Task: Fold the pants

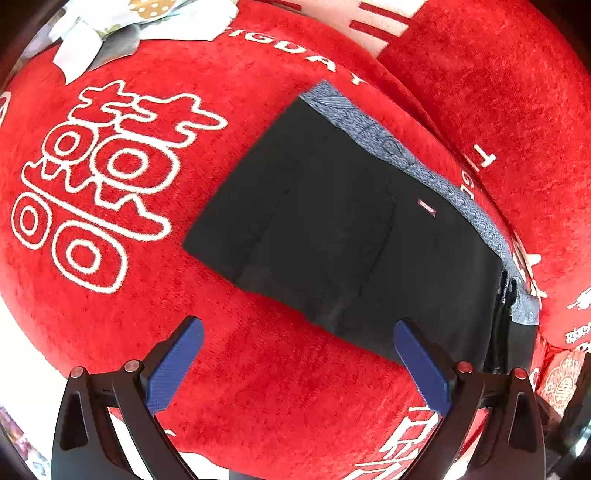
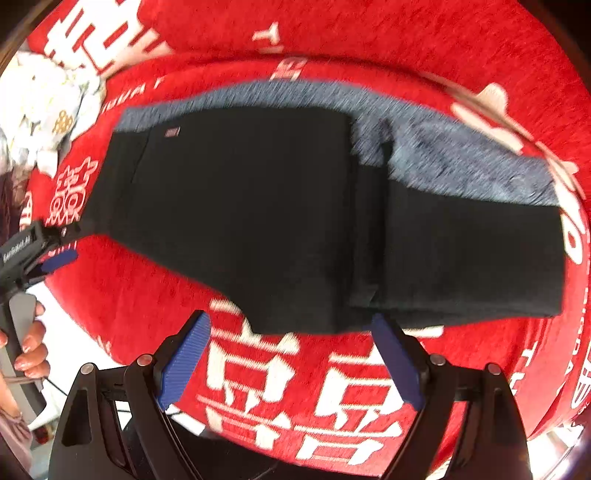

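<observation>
Black pants point(image 1: 332, 229) with a blue-grey lining edge point(image 1: 388, 140) lie folded flat on a red cushion point(image 1: 240, 369). My left gripper point(image 1: 299, 325) is open and empty, hovering just short of the pants' near edge. In the right wrist view the pants point(image 2: 277, 214) lie across the middle with one layer folded over another. My right gripper point(image 2: 291, 321) is open and empty at their near edge. The left gripper point(image 2: 55, 258), held by a hand, shows at the far left, beside the pants' left corner.
The red cushion bears white characters point(image 1: 92, 184). A second red cushion point(image 1: 498, 92) stands behind. A white patterned cloth point(image 1: 110, 26) lies at the back left, also in the right wrist view point(image 2: 44, 110). The cushion's front edge point(image 2: 92, 325) drops off at the left.
</observation>
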A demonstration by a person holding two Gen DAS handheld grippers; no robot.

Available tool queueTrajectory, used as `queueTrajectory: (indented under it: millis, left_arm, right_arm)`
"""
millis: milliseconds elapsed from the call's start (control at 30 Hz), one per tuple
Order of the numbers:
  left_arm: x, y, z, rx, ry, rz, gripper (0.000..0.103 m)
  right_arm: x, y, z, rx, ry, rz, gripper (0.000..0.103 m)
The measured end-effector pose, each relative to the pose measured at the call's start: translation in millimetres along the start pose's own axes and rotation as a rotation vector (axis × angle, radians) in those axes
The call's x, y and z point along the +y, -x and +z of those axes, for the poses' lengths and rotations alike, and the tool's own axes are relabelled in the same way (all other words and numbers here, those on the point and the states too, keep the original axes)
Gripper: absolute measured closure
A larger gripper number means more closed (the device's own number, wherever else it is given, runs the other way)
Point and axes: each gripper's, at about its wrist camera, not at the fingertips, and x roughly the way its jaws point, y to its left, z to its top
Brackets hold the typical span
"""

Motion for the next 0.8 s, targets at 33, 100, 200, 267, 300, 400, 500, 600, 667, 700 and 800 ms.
queueTrajectory:
  millis: [33, 100, 200, 267, 300, 400, 500, 600, 667, 700, 800]
  left_arm:
    - [1, 0, -2, 0.001, -0.002, 0.004, 0.000]
    - [4, 1, -7, 0.009, -0.004, 0.002, 0.000]
    - [-5, 0, -22, 0.015, -0.021, -0.004, 0.000]
    - [-16, 0, -32, 0.017, -0.046, -0.001, 0.000]
    - [-20, -1, -34, 0.020, -0.057, -0.005, 0.000]
    - [-31, -4, -39, 0.039, -0.072, -0.016, 0.000]
    - [-41, -5, -42, 0.038, -0.092, -0.017, 0.000]
    - [-49, -9, -43, 0.038, -0.109, -0.010, 0.000]
    - [-53, -10, -43, 0.033, -0.106, -0.013, 0.000]
    - [-55, -12, -43, 0.030, -0.102, -0.015, 0.000]
    - [-59, -15, -43, 0.036, -0.090, -0.016, 0.000]
  right_arm:
    - [-4, 0, 2, -0.010, -0.006, -0.011, 0.012]
    - [-13, -1, 6, -0.027, -0.013, -0.044, 0.012]
    - [-25, -8, 16, -0.025, -0.020, -0.076, 0.013]
    - [-28, -14, 23, -0.028, -0.008, -0.091, 0.014]
    - [-28, -17, 25, -0.022, 0.003, -0.107, 0.016]
    - [-30, -30, 29, 0.001, 0.028, -0.174, 0.032]
    - [-37, -32, 29, -0.002, 0.010, -0.174, 0.046]
    - [-36, -29, 33, -0.011, 0.023, -0.144, 0.065]
    - [-38, -25, 35, -0.016, 0.011, -0.113, 0.069]
    - [-41, -25, 35, -0.016, -0.007, -0.095, 0.069]
    - [-49, -22, 33, -0.023, -0.036, -0.057, 0.069]
